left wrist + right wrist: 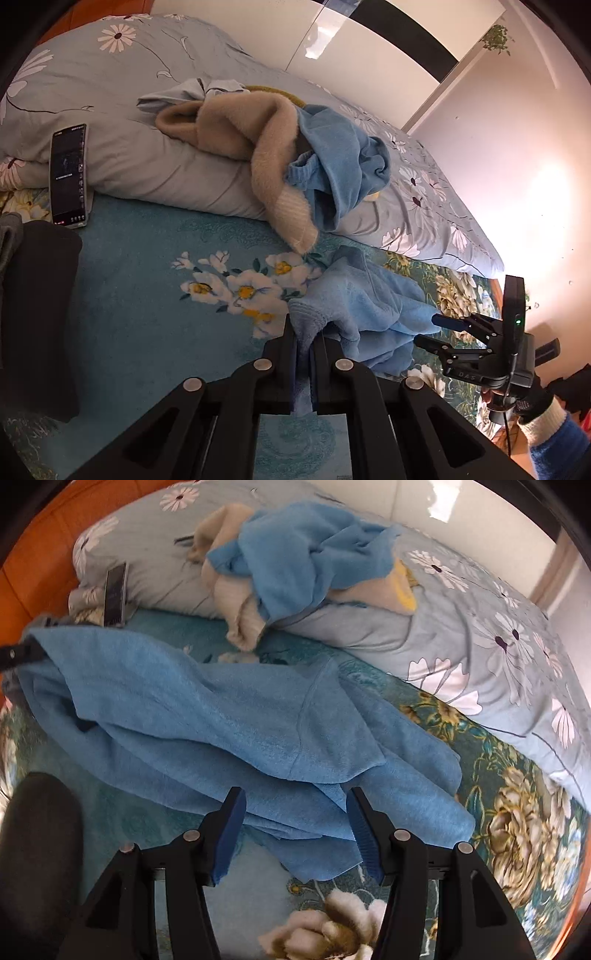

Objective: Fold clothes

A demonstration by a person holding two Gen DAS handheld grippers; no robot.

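Observation:
A light blue fleece garment (221, 720) lies spread and rumpled on the teal flowered bedsheet (147, 277). My left gripper (304, 332) is shut on a bunched edge of it (369, 306); in the right wrist view that gripper (18, 655) shows at the far left, with the cloth draped from it. My right gripper (295, 797) hovers open over the garment's near hem, its blue pads apart and pressing on nothing. In the left wrist view it (432, 330) sits at the garment's right end, held by a gloved hand (535, 406).
A heap of beige fuzzy clothes (236, 129) and blue clothes (332, 155) rests on the grey daisy-print pillow (110, 74). A phone (68, 173) leans against the pillow at left. Dark folded clothing (37, 314) lies at the left edge. A white wardrobe (369, 48) stands behind.

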